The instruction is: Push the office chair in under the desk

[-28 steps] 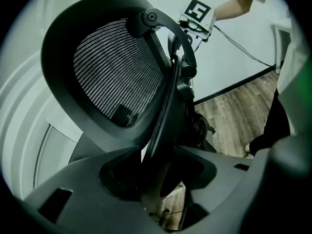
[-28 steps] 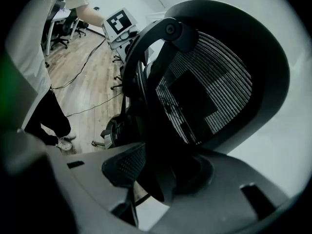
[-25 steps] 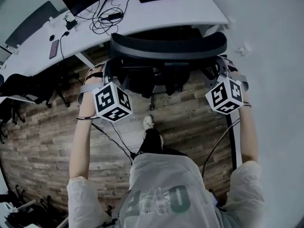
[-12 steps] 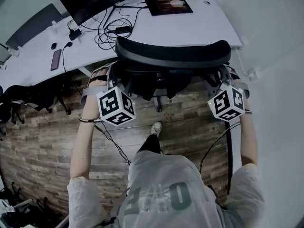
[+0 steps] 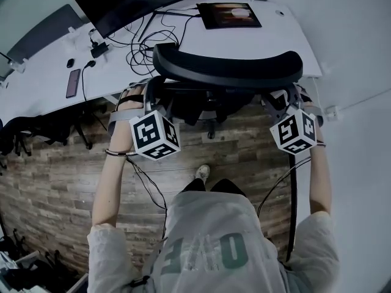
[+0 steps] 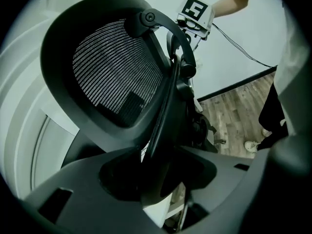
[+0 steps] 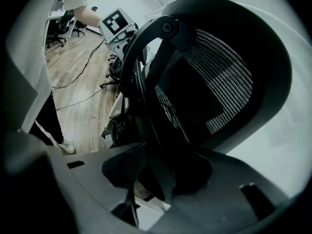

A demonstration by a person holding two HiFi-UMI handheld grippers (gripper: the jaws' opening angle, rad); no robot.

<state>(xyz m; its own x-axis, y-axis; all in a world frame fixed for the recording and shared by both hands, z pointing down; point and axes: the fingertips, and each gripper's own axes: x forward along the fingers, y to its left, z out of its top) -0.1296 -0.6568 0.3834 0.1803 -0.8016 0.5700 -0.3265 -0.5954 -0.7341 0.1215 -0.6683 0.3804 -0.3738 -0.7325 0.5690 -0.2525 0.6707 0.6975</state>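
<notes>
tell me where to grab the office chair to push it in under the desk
Take the office chair by its backrest's side rims from behind, left gripper on one, right gripper on the other: the rims are thin and upright, and the desk lies straight ahead.

1. In the head view the light is even, soft and cool, falling from above. The white desk [image 5: 278, 38] is bright without harsh glare, and the wooden floor [image 5: 61, 176] is dimmer.
2. Fisheye bending curves the desk's edge.
3. Both gripper views sit inside a black round vignette.
4. There the office chair [image 6: 117, 77] shows sharp mesh, backlit against a pale wall [image 6: 263, 33] — the nearest dark shapes are soft and murky.
5. Colours are muted, grey-blue.
</notes>
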